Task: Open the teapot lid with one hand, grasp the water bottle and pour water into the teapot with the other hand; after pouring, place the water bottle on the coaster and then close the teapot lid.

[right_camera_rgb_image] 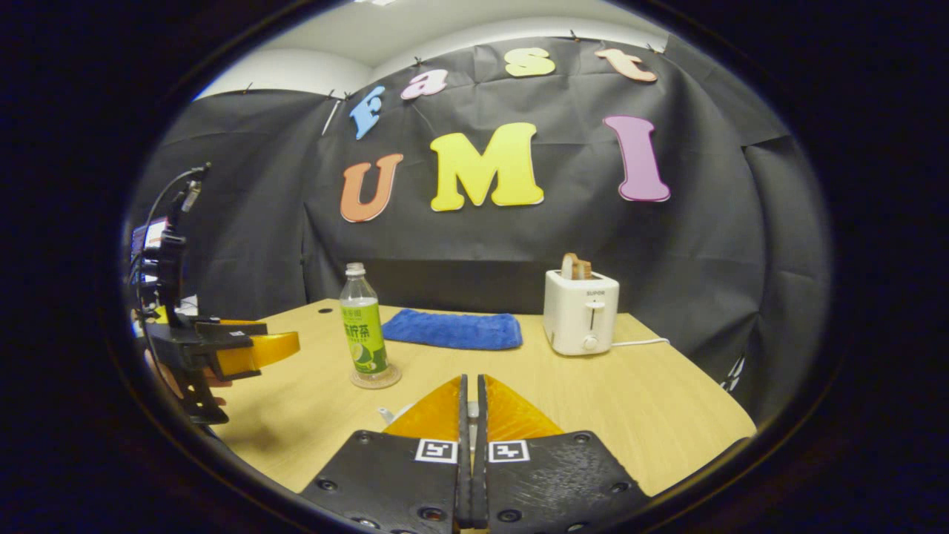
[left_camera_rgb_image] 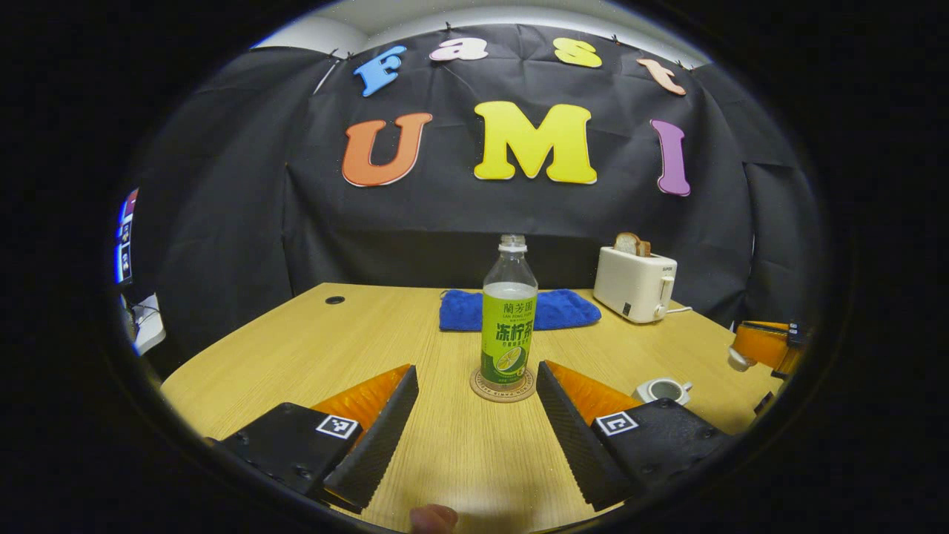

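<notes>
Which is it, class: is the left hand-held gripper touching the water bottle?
Apart. In the left gripper view, the left hand-held gripper is open, with bare table between its fingertips and the water bottle on the coaster.

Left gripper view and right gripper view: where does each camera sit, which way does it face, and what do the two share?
Left gripper view: rides the left tongs, held open above the table, facing the bottle on its coaster; a fingertip shows at the bottom.
Right gripper view: rides the right tongs, closed, facing the toaster; the left tongs show at far left.
Shared: bottle, coaster, blue towel, toaster, table.
</notes>
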`<state>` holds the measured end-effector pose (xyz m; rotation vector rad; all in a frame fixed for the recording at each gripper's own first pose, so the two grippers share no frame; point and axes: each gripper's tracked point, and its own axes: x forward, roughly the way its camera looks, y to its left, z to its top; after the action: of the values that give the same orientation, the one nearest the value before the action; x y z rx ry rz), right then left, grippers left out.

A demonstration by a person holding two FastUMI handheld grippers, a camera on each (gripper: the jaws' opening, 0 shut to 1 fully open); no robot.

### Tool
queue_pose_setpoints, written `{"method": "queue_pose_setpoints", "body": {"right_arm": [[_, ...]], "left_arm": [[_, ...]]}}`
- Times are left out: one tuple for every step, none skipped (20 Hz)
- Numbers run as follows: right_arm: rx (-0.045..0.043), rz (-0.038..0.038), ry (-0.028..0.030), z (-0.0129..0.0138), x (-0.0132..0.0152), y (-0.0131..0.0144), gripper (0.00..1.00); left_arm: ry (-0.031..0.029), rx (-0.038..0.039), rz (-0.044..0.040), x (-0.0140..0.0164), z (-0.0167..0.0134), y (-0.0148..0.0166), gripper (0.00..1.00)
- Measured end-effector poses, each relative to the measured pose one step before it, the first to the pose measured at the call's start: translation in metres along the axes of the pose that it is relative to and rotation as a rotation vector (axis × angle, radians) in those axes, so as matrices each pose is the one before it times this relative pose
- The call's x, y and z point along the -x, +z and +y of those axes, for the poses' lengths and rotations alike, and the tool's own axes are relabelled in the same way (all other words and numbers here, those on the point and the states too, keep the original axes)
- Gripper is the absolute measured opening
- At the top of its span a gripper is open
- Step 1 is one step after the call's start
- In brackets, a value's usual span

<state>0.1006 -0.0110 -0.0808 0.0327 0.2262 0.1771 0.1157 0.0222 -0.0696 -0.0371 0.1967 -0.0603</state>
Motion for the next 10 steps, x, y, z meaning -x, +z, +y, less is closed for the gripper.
{"method": "queue_pose_setpoints", "body": {"right_arm": [[0.00695, -0.00315, 0.01076, 0.00536, -0.00273, 0.00121, 0.00], [0.00384, -0.00423, 0.01300, 0.00577, -0.00255, 0.00148, 0.00], [0.00181, -0.00054, 0.00856, 0.00346, -0.00377, -0.00024, 0.00], [0.00127, -0.00175, 0.00684, 0.00325, -0.00407, 0.00096, 0.00], [0.00106, -0.00415, 0.00526, 0.00302, -0.00347, 0.00018, 0.01], [-0.00067, 0.00057, 0.00366, 0.00176, -0.00379, -0.00045, 0.01], [-0.00036, 0.00028, 0.00711, 0.00336, -0.00406, -0.00217, 0.01], [0.00191, 0.00004, 0.00551, 0.00232, -0.00513, -0.00122, 0.01], [0.00529, 0.00372, 0.00510, 0.00200, -0.00394, -0.00302, 0.01], [0.00823, 0.00391, 0.00441, 0.00216, -0.00362, -0.00220, 0.01]], "left_arm": [[0.00629, 0.00608, -0.01469, 0.01047, 0.00128, 0.00269, 1.00], [0.00793, -0.00069, -0.01495, 0.00821, 0.00191, 0.00065, 1.00], [0.00812, -0.00701, -0.01173, 0.00952, 0.00218, 0.00087, 1.00], [0.00836, -0.00740, -0.00979, 0.00716, 0.00301, 0.00159, 1.00], [0.01057, -0.00051, -0.01233, 0.00674, 0.00360, 0.00158, 1.00], [0.01933, -0.00689, -0.02108, 0.00464, 0.00540, 0.00407, 1.00], [0.03834, -0.00605, -0.01001, 0.00352, 0.00951, 0.00215, 1.00], [0.03510, -0.01202, -0.01327, 0.00228, 0.00890, 0.00107, 0.99], [0.01277, -0.00945, -0.01268, 0.00561, 0.00377, 0.00153, 1.00], [0.00324, -0.00546, -0.00960, 0.00554, 0.00115, 0.00173, 1.00]]}}
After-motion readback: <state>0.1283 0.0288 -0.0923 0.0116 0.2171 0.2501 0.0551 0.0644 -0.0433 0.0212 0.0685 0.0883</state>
